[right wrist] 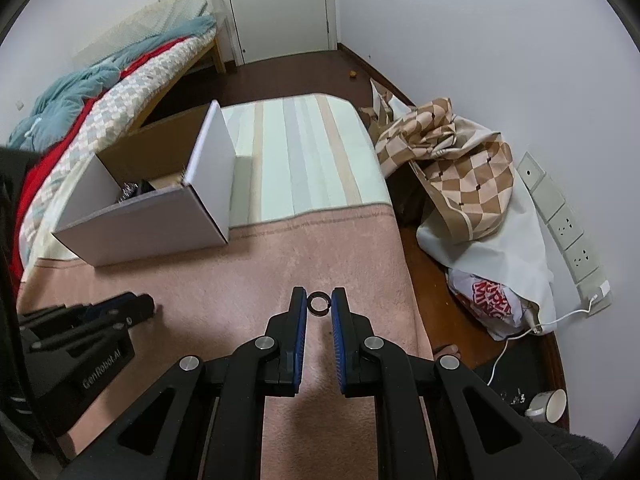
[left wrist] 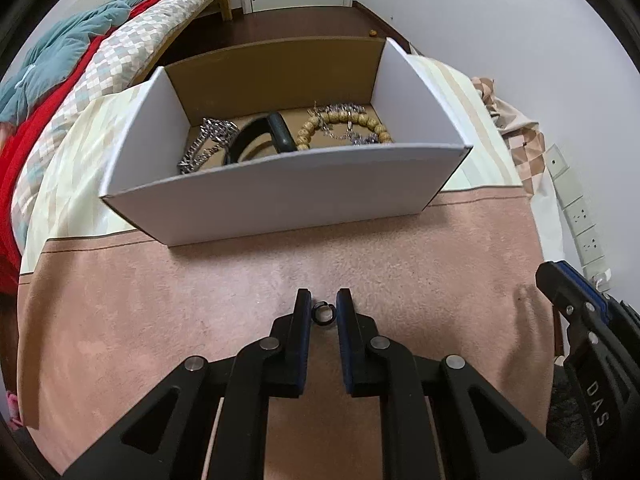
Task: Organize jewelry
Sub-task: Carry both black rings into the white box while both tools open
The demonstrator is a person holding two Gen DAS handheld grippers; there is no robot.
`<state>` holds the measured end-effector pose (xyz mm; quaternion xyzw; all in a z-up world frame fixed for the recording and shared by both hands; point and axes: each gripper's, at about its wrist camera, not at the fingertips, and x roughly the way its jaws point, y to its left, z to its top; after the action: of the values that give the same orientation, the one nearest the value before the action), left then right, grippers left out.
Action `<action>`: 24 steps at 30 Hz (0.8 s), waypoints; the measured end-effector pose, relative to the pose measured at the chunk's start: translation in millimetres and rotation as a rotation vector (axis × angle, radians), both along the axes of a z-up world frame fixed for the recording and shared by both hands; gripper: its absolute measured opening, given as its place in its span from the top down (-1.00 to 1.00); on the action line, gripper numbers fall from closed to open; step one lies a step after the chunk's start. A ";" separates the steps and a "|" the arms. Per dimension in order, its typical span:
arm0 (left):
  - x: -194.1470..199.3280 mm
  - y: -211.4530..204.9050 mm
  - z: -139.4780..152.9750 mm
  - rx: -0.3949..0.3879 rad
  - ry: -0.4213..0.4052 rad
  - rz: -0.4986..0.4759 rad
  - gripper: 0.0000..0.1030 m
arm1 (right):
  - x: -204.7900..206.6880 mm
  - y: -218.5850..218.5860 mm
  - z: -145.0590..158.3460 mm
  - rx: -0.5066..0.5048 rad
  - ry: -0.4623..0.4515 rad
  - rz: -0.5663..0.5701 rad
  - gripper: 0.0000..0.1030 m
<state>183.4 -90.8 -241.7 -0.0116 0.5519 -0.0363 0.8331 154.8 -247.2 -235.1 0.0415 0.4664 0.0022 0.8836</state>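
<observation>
A white cardboard box (left wrist: 280, 196) stands on the blanket ahead; it also shows in the right wrist view (right wrist: 140, 220). Inside lie a silver chain (left wrist: 208, 144), a black bangle (left wrist: 256, 140) and a wooden bead bracelet (left wrist: 344, 128) with a silver piece on it. My left gripper (left wrist: 324, 312) is closed around a small dark ring (left wrist: 323, 314) just above the pink blanket. My right gripper (right wrist: 319, 304) is closed around another dark ring (right wrist: 319, 303). The right gripper shows at the left view's right edge (left wrist: 568, 300); the left gripper shows at the right view's left (right wrist: 120, 312).
The pink blanket (left wrist: 160, 300) covers the surface, with a striped cloth (right wrist: 300, 152) beyond. A bed with quilts (right wrist: 100, 92) is at left. Checked fabric and a plastic bag (right wrist: 460, 168) lie on the floor at right, with wall sockets (right wrist: 568, 232) and a cup (right wrist: 548, 404).
</observation>
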 end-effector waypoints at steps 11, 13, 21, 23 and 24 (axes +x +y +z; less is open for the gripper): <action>35.5 57.4 75.6 -0.141 -0.063 0.040 0.81 | 45.9 37.3 64.7 0.180 -0.055 0.134 0.75; 52.8 70.4 75.2 -0.147 -0.045 0.049 0.81 | 71.4 50.8 67.4 0.217 -0.028 0.183 0.75; 107.3 96.1 45.0 -0.245 0.091 0.053 0.80 | 144.3 75.9 32.5 0.304 0.187 0.247 0.75; 113.9 98.9 40.9 -0.269 0.114 0.071 0.80 | 150.9 79.3 25.8 0.295 0.219 0.266 0.75; 115.9 99.4 39.7 -0.274 0.125 0.079 0.79 | 153.7 80.1 23.1 0.297 0.236 0.272 0.74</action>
<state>299.4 8.7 -201.9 -0.1493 0.5915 -0.0776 0.7886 308.5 -167.1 -212.0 0.1080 0.5625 0.1851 0.7986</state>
